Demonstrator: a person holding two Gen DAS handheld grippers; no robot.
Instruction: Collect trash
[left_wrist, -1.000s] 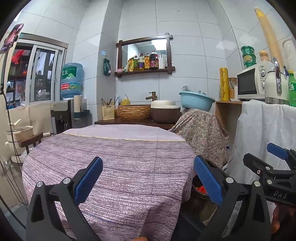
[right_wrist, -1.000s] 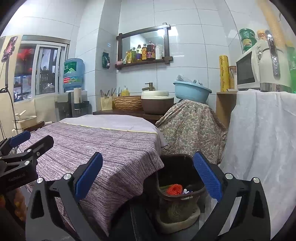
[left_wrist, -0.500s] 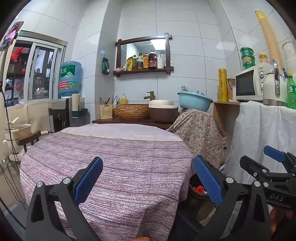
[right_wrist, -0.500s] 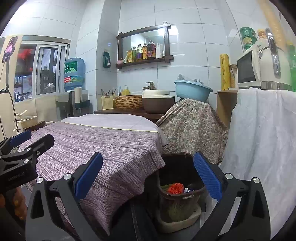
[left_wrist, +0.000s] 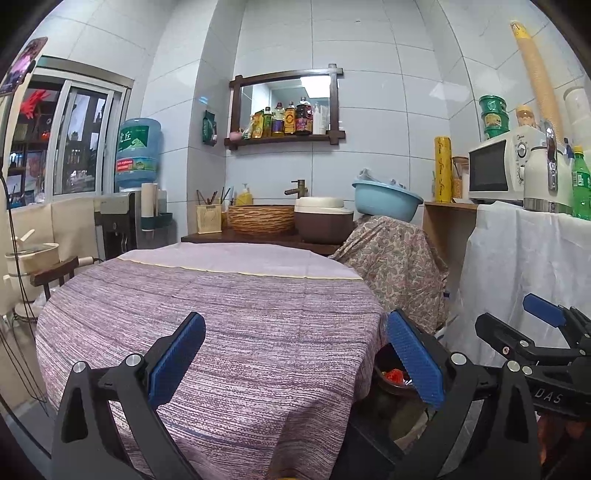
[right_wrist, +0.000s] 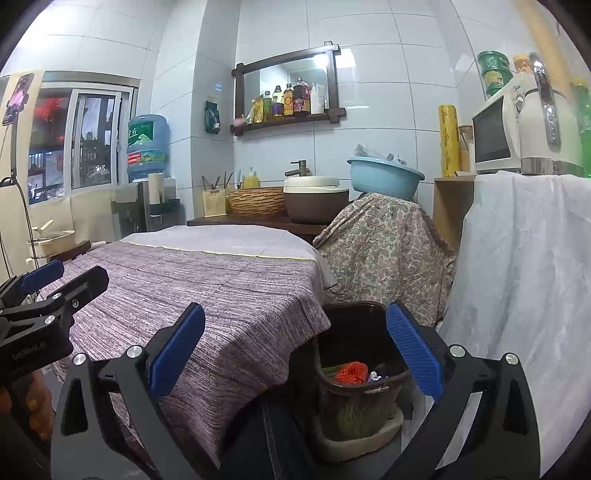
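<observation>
Both claws spread wide, empty: left claw over the bench, right claw near its edge. Bin on floor beside bench holds orange netting, scraps. No trash visible on cloth; collection looks near finished.

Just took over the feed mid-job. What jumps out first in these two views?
The round table under its purple striped tablecloth fills the middle of both views. Off its right edge, on the floor, stands a dark brown trash bin with an orange net and other scraps inside, clearest in the right wrist view. Both the left gripper and right gripper are wide open and hold nothing.
</observation>
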